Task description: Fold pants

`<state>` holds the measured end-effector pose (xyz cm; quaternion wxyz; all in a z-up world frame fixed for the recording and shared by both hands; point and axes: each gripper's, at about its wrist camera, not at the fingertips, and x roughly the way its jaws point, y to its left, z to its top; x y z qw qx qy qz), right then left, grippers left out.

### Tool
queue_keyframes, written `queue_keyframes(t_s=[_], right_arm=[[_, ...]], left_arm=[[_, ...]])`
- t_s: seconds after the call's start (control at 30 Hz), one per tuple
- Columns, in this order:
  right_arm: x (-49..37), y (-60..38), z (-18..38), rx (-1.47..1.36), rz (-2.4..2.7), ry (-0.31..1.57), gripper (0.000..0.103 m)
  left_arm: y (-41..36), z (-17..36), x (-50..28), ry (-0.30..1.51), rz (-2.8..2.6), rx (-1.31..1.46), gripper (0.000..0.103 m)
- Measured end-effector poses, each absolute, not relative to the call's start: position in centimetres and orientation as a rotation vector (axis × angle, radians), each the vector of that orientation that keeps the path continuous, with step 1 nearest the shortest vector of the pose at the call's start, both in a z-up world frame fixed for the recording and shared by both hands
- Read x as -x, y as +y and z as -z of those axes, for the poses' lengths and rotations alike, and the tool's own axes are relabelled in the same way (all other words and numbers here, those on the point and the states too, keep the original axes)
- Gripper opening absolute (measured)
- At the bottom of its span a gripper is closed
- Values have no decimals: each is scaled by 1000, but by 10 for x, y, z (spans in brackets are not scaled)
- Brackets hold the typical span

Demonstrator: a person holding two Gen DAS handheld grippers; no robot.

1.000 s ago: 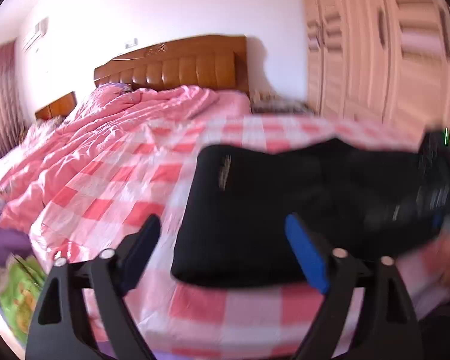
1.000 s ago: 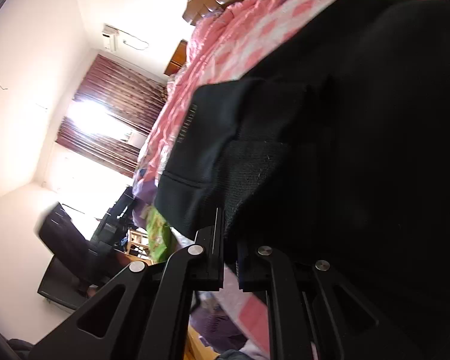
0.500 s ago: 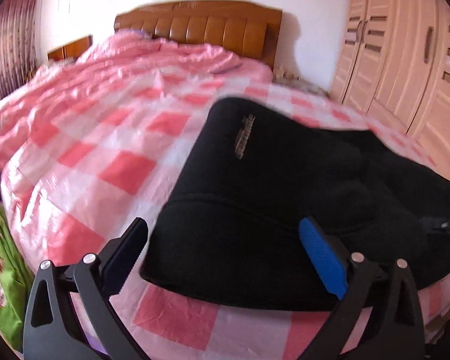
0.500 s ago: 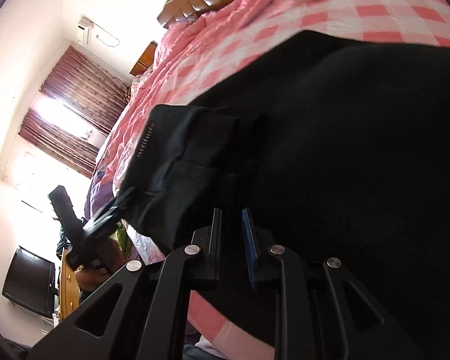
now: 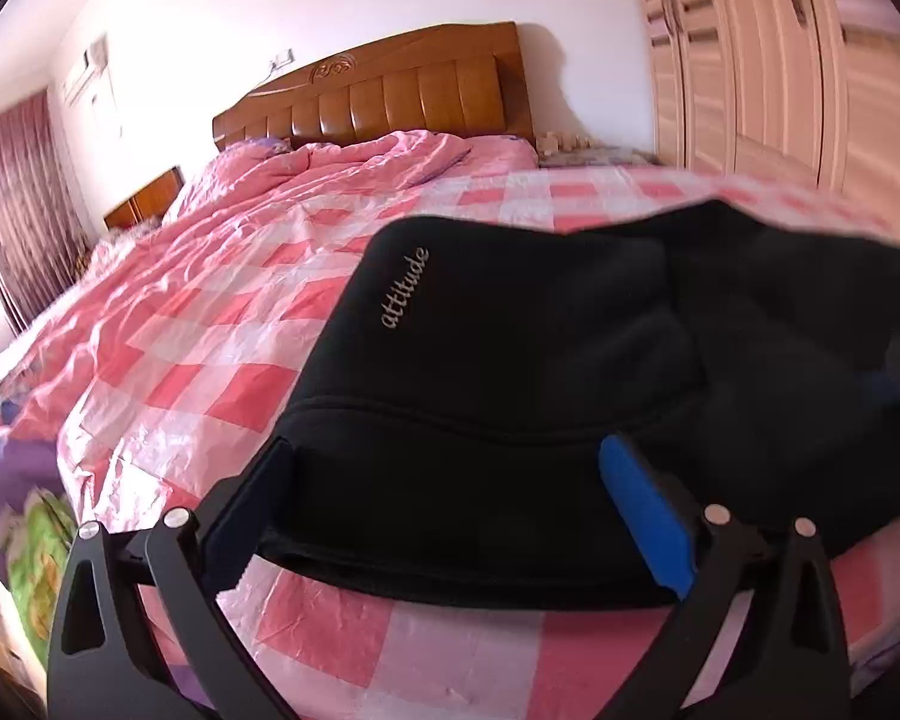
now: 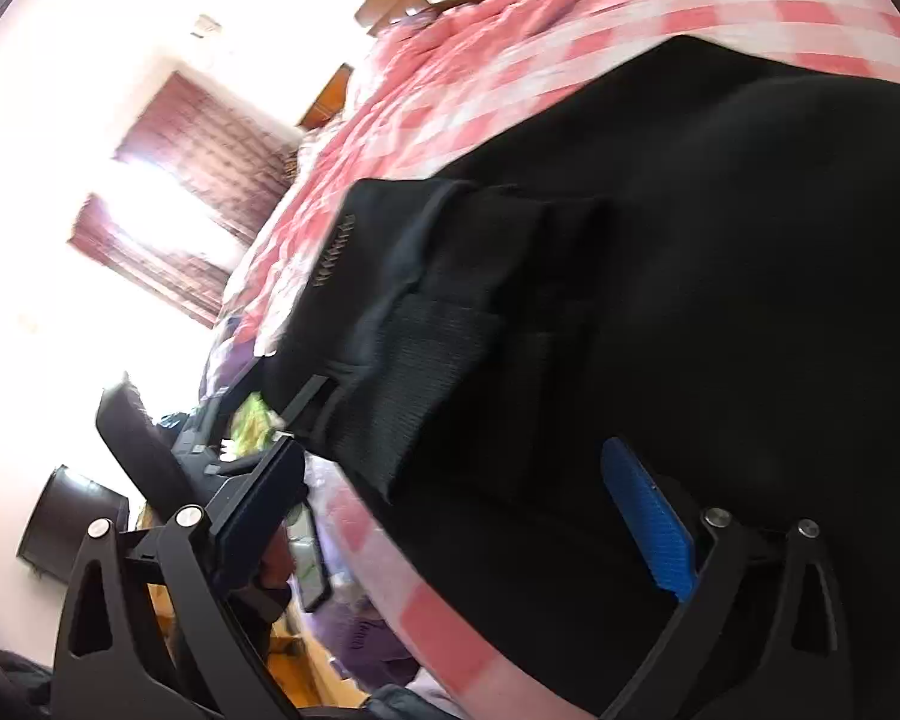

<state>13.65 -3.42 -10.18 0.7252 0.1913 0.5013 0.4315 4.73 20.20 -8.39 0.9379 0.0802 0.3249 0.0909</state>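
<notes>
The pants (image 5: 570, 372) lie folded in a thick bundle on the bed (image 5: 222, 324); both my jaws are wide and empty, little seems left.

The folded pants (image 5: 570, 372) fill the bed's (image 5: 222, 360) near right corner, reaching its near edge. Bare checked cover runs left and toward the headboard (image 5: 384, 102); a wardrobe (image 5: 768, 54) flanks the right edge.
</notes>
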Motion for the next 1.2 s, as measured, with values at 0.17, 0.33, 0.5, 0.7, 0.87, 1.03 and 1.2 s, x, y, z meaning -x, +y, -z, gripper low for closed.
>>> queue_keyframes(t_s=[0.17,0.33,0.5,0.7,0.87,1.03,1.2], right_arm=[[-157,0,103,-424,-987,1093,95],[-169,-9,116,-485,-926,1090,28],[-166,-12,83,-463,-942,975,19],[-180,1,25,-408,-972,859,19],[-182,1,-10,-361,-991,777,19],[-175,-25,35,-300,-890,786,18],[-186,-49,121,-398,-806,966,18]], left_arm=[[210,76,-36,624,-146,-96,101],[221,67,-5,547,-125,-61,101],[241,86,9,609,-195,-51,101],[260,99,-8,679,-300,-94,101],[302,93,-24,669,-379,50,102],[320,98,-29,701,-331,71,102],[316,102,-28,702,-324,59,102]])
